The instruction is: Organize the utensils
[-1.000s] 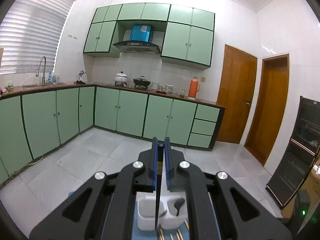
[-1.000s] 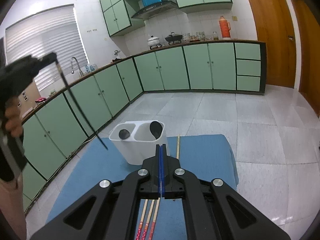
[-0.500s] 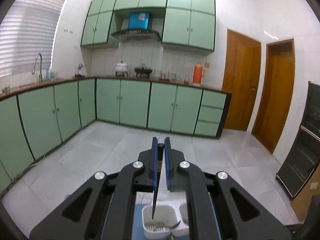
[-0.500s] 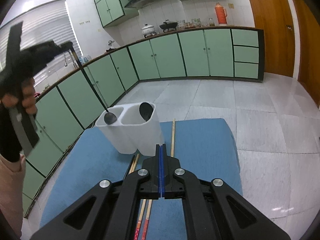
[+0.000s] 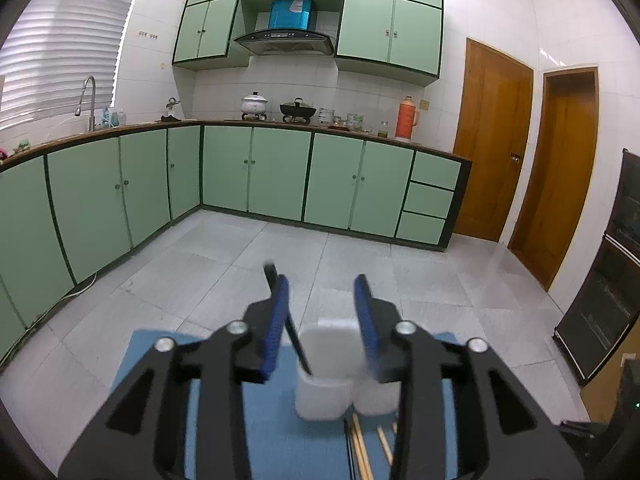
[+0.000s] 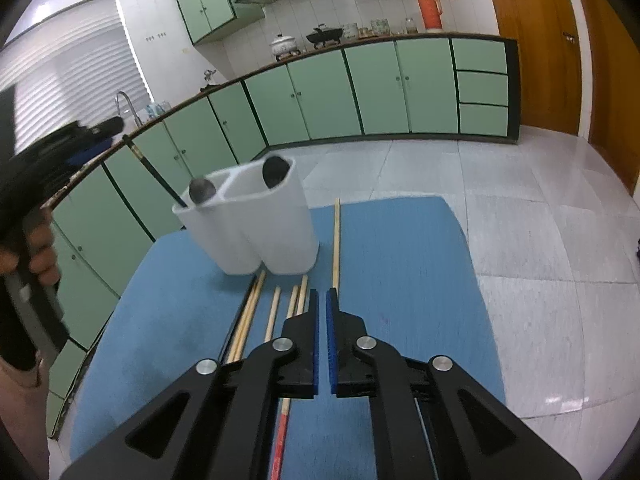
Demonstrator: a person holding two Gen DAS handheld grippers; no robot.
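Two wrist fisheyes, both close above the white holder point(image 5: 326, 376) point(image 6: 256, 224), perhaps from neighbouring sides.

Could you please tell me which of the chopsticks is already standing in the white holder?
Only the black chopstick is, leaning in the left compartment of the white plastic utensil holder. The pale wooden chopsticks all lie flat on the blue mat.

White holder point(image 6: 256, 220) on a plain blue mat point(image 6: 400, 264); black chopstick point(image 6: 154, 170) and dark spoons point(image 6: 202, 191) in it. Pale wooden chopsticks point(image 6: 336, 240) nearby, one red-ended. Grippers black with blue pads point(image 5: 276, 320); far cabinets point(image 5: 280, 172) pale green, dark-trimmed.
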